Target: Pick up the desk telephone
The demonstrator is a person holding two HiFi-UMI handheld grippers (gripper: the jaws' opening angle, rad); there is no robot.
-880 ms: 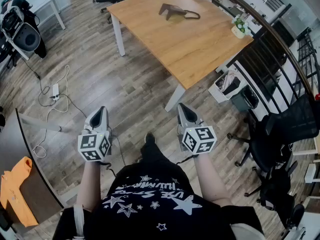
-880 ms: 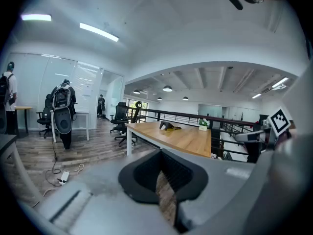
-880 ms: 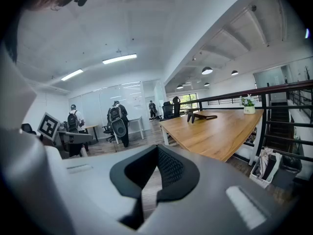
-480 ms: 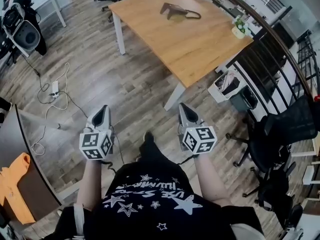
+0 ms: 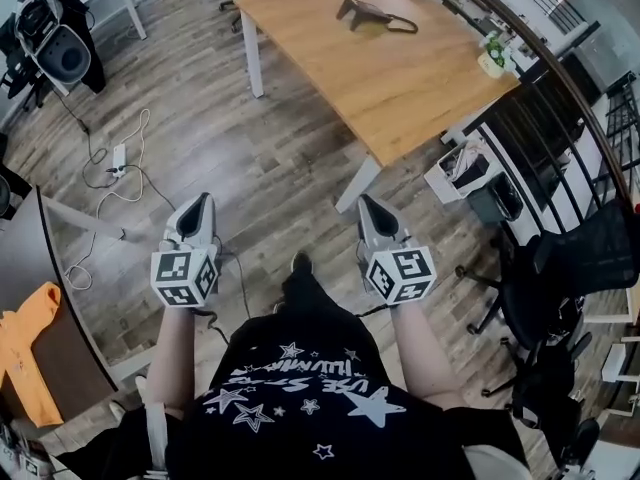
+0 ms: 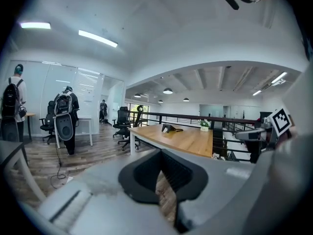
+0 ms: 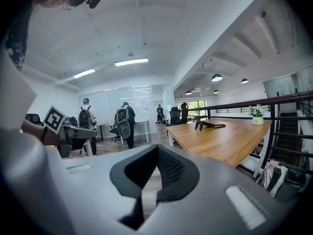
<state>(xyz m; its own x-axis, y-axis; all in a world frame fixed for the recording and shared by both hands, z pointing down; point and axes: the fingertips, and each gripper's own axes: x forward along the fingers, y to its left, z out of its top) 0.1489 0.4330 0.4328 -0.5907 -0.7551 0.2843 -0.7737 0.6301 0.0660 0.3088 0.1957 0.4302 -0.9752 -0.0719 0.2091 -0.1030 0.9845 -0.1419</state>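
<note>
The desk telephone [image 5: 365, 10], dark with a curled cord, lies on the far part of a wooden table [image 5: 400, 88]. It shows small and distant in the left gripper view [image 6: 167, 128] and in the right gripper view [image 7: 208, 125]. My left gripper [image 5: 197, 208] and right gripper [image 5: 370, 208] are held side by side over the wooden floor, well short of the table. Both point roughly toward it, and both are shut with nothing between the jaws. The shut tips show in the left gripper view [image 6: 161, 153] and the right gripper view [image 7: 156, 148].
A potted plant [image 5: 492, 58] stands on the table's right corner. A black railing [image 5: 545, 118], bins [image 5: 465, 173] and office chairs [image 5: 565, 268] line the right. At the left are cables [image 5: 110, 173], a speaker [image 5: 62, 56] and a desk with orange cloth [image 5: 20, 348]. People with backpacks [image 7: 124, 124] stand far off.
The head view has shifted a little, so the table and telephone sit slightly further right. Both grippers keep their side-by-side pose and stay shut.
</note>
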